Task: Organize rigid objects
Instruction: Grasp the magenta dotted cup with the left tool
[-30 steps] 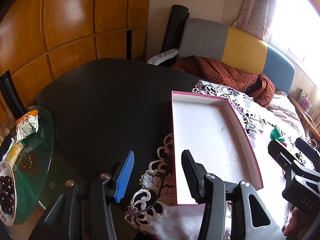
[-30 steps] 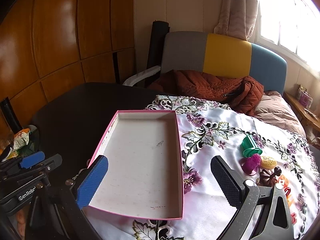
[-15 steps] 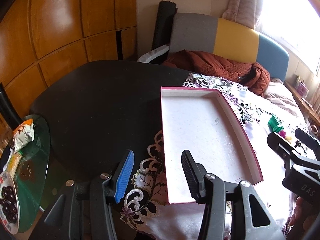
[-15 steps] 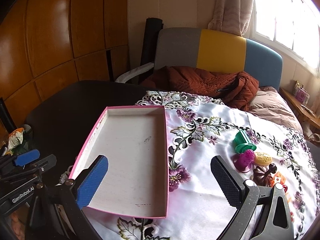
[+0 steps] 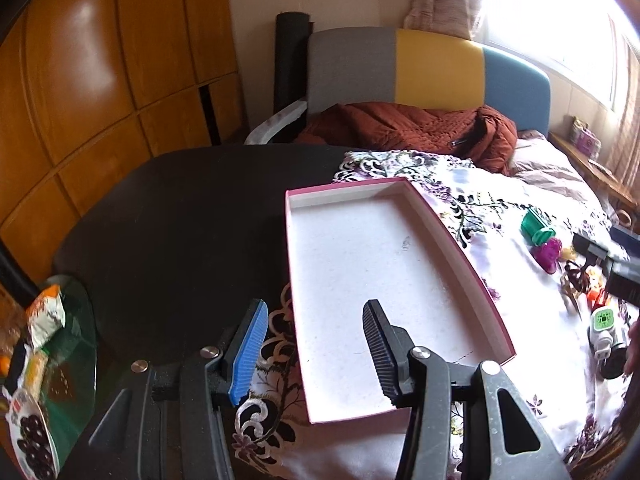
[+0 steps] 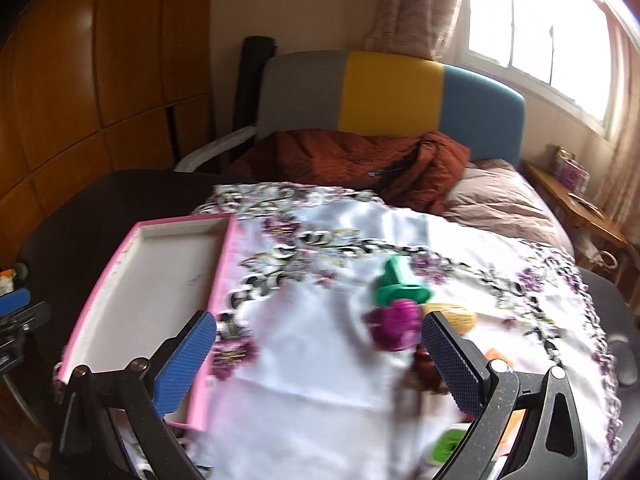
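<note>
The left tongs (image 5: 312, 344) are held apart over the near end of the pink box (image 5: 384, 280), with nothing gripped. The right tongs (image 6: 320, 360) are also apart, above the flowered cloth (image 6: 320, 360). Small toys (image 6: 400, 296) are seen just beyond them.

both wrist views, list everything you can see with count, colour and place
box: one, pink rim, white inside, nothing in it, on the cloth's left part
embroidered cloth: one, white with purple flowers, over the table
table: one, black, under the cloth
green toy: one, on the cloth right of the box
magenta toy: one, just in front of the green one
yellow toy: one, beside the magenta one
other small items: several, mixed colours, at the cloth's right; blurred
jacket: one, rust, on the sofa
sofa: one, grey, yellow, blue
glass side table: one, snacks on it, far left
left gripper: open, over the box's near end
right gripper: open, over the cloth
</note>
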`<state>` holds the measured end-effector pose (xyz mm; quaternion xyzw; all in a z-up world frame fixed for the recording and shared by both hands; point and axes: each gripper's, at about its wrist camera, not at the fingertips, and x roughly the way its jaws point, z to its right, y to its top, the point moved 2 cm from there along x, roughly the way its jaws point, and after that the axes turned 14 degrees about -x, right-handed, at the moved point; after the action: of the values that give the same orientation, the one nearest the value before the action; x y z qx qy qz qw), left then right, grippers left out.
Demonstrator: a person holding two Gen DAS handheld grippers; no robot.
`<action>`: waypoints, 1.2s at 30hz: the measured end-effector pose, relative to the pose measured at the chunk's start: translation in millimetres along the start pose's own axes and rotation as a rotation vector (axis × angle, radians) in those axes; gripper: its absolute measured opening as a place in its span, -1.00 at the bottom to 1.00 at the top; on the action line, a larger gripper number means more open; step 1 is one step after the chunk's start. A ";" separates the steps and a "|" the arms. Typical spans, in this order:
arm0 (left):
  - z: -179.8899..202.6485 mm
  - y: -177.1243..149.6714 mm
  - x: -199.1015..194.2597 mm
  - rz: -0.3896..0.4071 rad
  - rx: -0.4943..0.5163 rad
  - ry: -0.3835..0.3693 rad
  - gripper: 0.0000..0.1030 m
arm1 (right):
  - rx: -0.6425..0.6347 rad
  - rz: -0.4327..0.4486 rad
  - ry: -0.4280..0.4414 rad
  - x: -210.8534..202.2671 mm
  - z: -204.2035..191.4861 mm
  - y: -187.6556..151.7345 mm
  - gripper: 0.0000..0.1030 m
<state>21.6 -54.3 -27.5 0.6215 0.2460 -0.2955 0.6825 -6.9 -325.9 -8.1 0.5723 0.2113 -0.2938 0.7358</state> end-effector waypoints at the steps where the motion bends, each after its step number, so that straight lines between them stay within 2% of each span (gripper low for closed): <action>1: 3.0 0.1 -0.2 0.002 0.012 -0.002 -0.03 | 0.008 -0.003 -0.023 0.1 12.3 -1.4 1.00; 9: 31.1 0.7 5.3 -0.020 0.088 -0.042 -0.03 | 0.159 -0.042 -0.166 12.8 121.8 -34.0 1.00; 14: 51.2 -0.9 8.6 -0.036 0.118 -0.069 -0.03 | 0.347 -0.071 -0.180 17.5 165.6 -58.0 1.00; 19: 73.2 -4.8 11.5 -0.049 0.154 -0.106 -0.03 | 0.434 -0.059 -0.161 14.2 178.9 -63.3 1.00; 23: 91.2 -9.9 23.9 -0.115 0.167 -0.145 -0.03 | 0.493 -0.062 -0.149 14.5 187.8 -68.9 1.00; 28: 121.9 -12.1 34.6 -0.181 0.180 -0.226 -0.03 | 0.566 -0.051 -0.151 11.2 199.9 -76.4 1.00; 32: 158.5 -9.7 38.4 -0.219 0.206 -0.323 -0.03 | 0.604 -0.056 -0.146 11.3 206.7 -80.7 1.00; 36: 191.8 -4.5 51.6 -0.265 0.221 -0.370 -0.03 | 0.625 -0.056 -0.132 11.1 209.6 -82.6 1.00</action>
<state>48.7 -250.1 -46.5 0.5902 0.1626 -0.5163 0.5989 -59.7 -544.9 -21.1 0.7442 0.0785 -0.4013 0.5281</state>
